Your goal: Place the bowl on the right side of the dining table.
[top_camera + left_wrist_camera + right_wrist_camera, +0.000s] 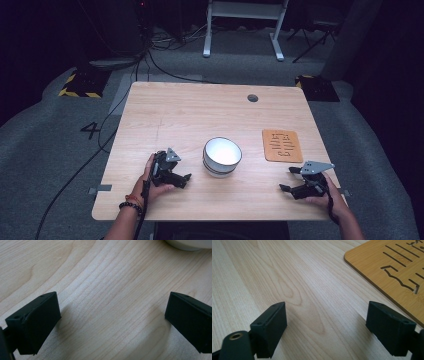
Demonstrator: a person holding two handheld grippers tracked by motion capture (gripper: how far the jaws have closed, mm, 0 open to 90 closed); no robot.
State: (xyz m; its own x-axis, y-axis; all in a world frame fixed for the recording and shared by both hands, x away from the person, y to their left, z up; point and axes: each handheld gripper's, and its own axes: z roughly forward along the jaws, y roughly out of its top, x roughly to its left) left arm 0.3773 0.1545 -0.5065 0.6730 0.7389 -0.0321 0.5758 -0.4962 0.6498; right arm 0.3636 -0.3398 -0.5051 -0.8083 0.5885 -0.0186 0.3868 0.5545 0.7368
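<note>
Lower left of the frame, the left gripper (183,176) lies low on the surface (200,110), jaws wide, aimed at the white bowl (222,156) at centre. Lower right, the right gripper (291,179) sits wide too, just below the bamboo trivet (282,145).

So the left gripper (112,315) sits low over the light wood surface (100,277), its two black jaws spread wide apart with nothing between them but bare grain. Both jaws throw soft shadows onto the wood. Up in the top right corner you can just catch the rounded bottom edge of a white bowl (190,244), well apart from the jaws.
</note>
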